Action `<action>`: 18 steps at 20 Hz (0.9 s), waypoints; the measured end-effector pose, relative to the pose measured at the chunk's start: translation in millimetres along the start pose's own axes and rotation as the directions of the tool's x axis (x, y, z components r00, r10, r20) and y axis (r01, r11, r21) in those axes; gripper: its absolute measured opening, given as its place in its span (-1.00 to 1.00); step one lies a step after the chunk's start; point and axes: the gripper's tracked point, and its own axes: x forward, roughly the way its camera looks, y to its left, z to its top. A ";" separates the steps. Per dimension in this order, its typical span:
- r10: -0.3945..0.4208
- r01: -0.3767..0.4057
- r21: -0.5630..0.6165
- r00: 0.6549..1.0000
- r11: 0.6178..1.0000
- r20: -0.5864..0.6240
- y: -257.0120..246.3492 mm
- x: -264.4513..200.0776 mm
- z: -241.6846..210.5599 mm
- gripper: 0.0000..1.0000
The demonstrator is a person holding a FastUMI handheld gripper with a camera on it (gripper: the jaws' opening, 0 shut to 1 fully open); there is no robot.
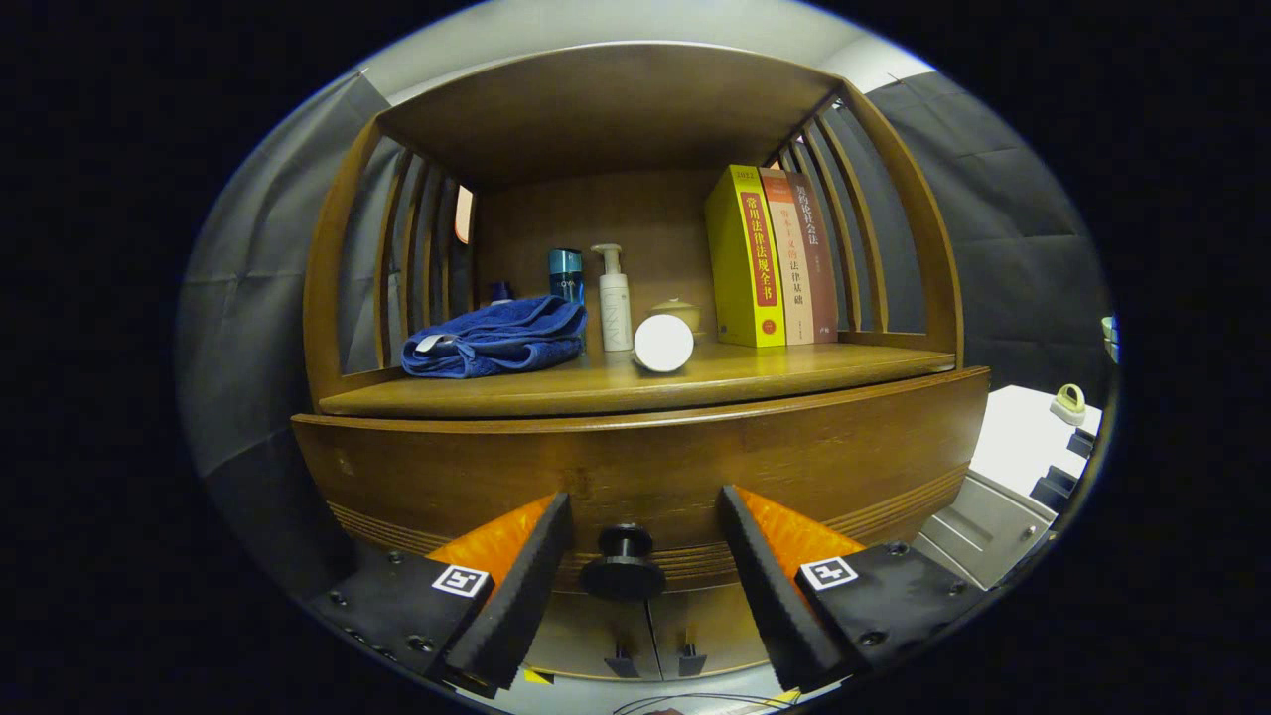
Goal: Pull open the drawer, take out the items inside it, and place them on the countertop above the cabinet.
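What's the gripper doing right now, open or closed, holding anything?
Gripper: open, holding nothing; its fingers straddle the drawer knob without touching it, and the drawer is closed.

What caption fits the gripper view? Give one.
Open tool straddles the closed drawer's knob, below the countertop.

- Drawer point(635, 467) shut, directly under the worktop point(755, 372); knob point(623, 564) on its front.
- Gripper point(643, 576): jaws spread, one each side of knob, not touching it.
- On worktop: towel point(496, 340) left; two bottles point(566, 276) behind it; round jar point(663, 343) centre, lidded pot point(677, 313) behind; upright books point(770, 258) right.
- Two cabinet doors point(645, 626) below drawer.
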 end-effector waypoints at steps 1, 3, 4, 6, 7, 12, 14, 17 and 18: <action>-0.001 0.001 -0.001 1.000 1.000 0.002 0.0 3.4 0.7 0.97; -0.002 0.002 0.003 1.000 1.000 0.005 1.5 11.6 2.0 0.97; -0.002 0.002 0.001 1.000 1.000 0.005 0.7 14.6 2.5 0.97; 0.001 -0.001 0.000 1.000 1.000 0.011 0.9 14.0 2.9 0.97; 0.002 -0.002 -0.007 1.000 1.000 0.013 0.5 15.8 2.0 0.97; -0.019 0.019 0.011 1.000 1.000 -0.007 -1.2 -3.4 12.1 0.98; -0.034 0.035 -0.010 0.999 0.999 0.017 -5.1 -26.6 27.5 0.97; -0.049 0.049 -0.014 0.997 0.999 0.052 -7.6 -68.4 56.4 0.97; -0.046 0.046 -0.001 0.997 0.999 0.070 -6.7 -85.0 67.1 0.97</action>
